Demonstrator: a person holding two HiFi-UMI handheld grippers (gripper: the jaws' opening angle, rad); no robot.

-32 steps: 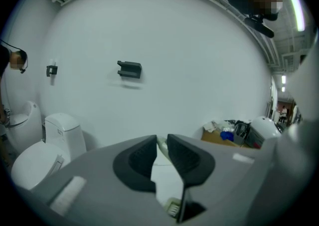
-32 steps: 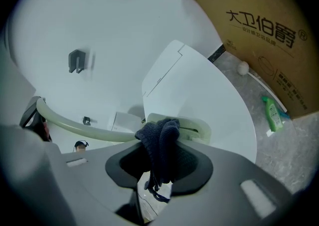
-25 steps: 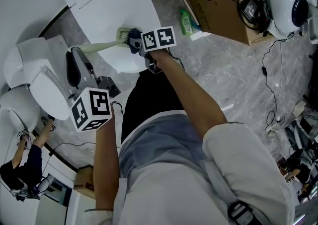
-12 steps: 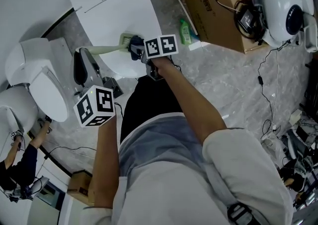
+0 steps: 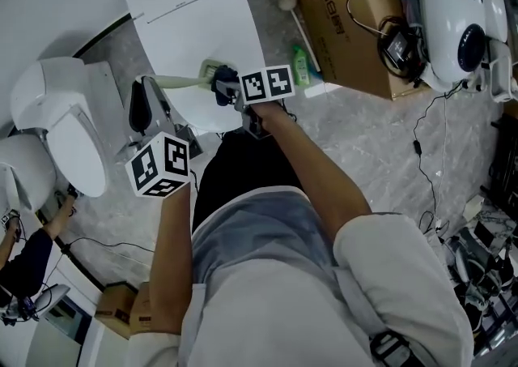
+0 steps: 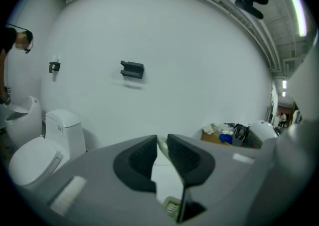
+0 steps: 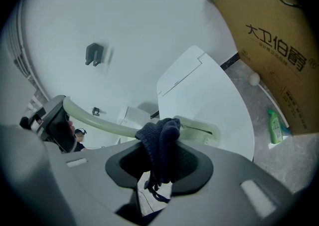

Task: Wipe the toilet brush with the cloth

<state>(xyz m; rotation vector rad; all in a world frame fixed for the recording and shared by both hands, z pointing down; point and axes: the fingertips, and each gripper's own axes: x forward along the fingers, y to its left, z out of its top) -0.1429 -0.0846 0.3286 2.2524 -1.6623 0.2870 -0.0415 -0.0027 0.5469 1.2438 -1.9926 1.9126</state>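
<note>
Left gripper drifts up a touch; jaws clamp toilet brush handle, steadying it over white toilet lid. Right gripper pinches cloth against shaft near head (wiping stance).

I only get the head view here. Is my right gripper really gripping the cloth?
Observer: Yes. The right gripper is shut on the dark blue cloth.
Operator: Is the cloth on the brush?
Observer: It lies against the pale green toilet brush, on the handle beside the head.
Operator: And my left gripper?
Observer: The left gripper has its jaws nearly together, with the handle between them.
</note>
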